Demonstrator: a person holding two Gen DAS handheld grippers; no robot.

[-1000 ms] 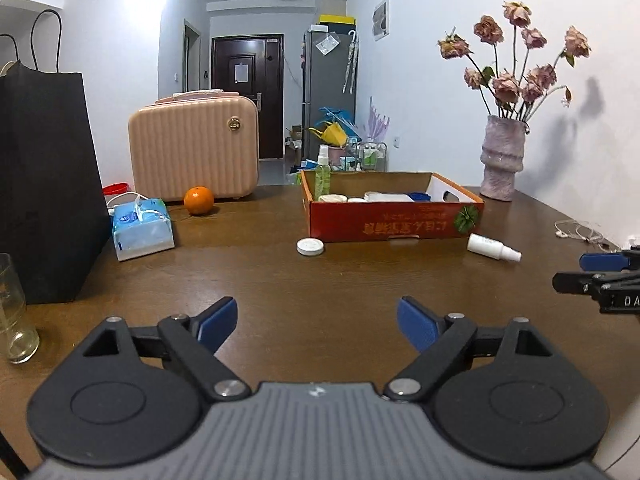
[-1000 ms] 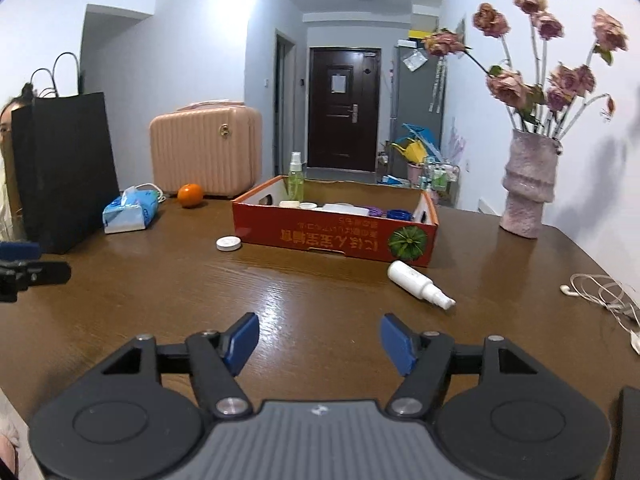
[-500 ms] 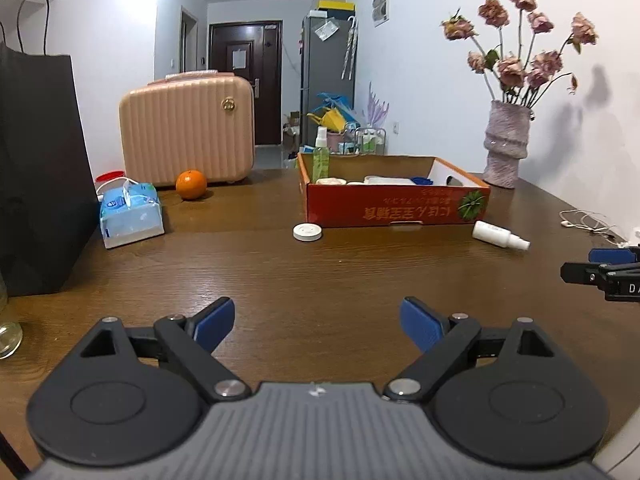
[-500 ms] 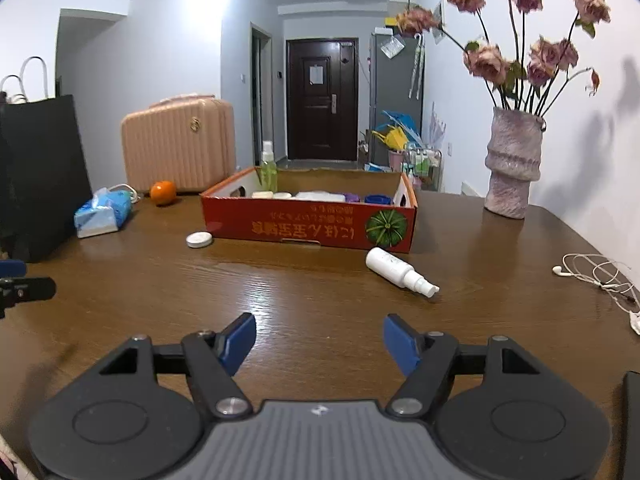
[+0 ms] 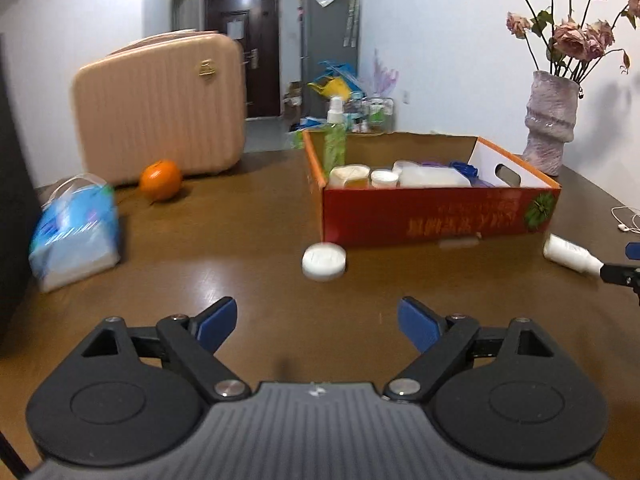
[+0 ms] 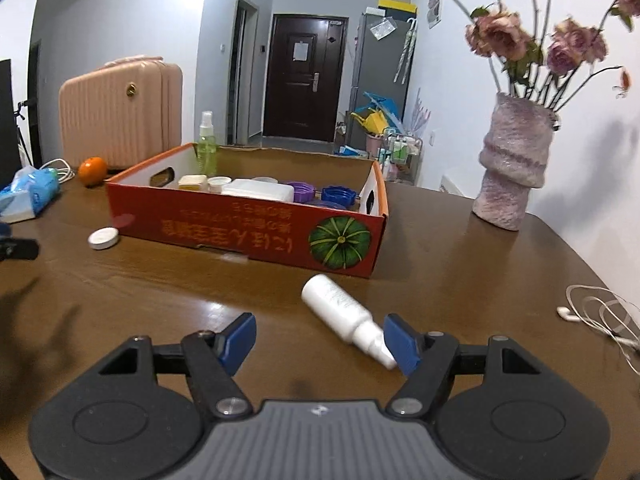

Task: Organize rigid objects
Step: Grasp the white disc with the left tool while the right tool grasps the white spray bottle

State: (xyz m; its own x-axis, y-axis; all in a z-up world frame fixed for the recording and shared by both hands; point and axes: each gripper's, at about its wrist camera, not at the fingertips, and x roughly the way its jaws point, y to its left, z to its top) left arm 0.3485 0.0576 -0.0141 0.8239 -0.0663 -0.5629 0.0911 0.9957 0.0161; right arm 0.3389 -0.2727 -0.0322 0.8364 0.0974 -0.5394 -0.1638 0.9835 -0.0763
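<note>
Left wrist view: left tongs (image 5: 316,324) hang released over the table (image 5: 248,280), blue pads wide apart, nothing between them.
Cap: a white round cap (image 5: 323,261) lies flat on the table ahead of the left tongs, roughly on their centre line, apart from both pads.
Cap and box: it sits just in front of the near left corner of the red box (image 5: 436,220), close to the wall; touching or not cannot be told.
Bottle, left view: a white bottle (image 5: 570,253) lies on its side off the box's near right corner, with the right tongs' tip beside its nozzle at the frame edge.
Right wrist view: right tongs (image 6: 320,338) released, pads spread.
Bottle, right view: the bottle (image 6: 346,314) lies tilted on the table, base toward the box (image 6: 248,232), nozzle toward the camera.
Bottle and tongs: its nozzle end reaches the right pad (image 6: 402,340) and looks to touch it; the body lies ahead of the gap, nearer the right pad than the left.
Box contents: a green spray bottle (image 6: 207,148) upright in the far left corner, white jars and a white tub in the middle, purple and blue caps (image 6: 320,194) toward the right end.
Table, left side: orange (image 5: 161,180), tissue pack (image 5: 76,236), pink case (image 5: 160,108).
Table, right side: vase (image 6: 514,168) with dried roses, earphones (image 6: 600,314).
</note>
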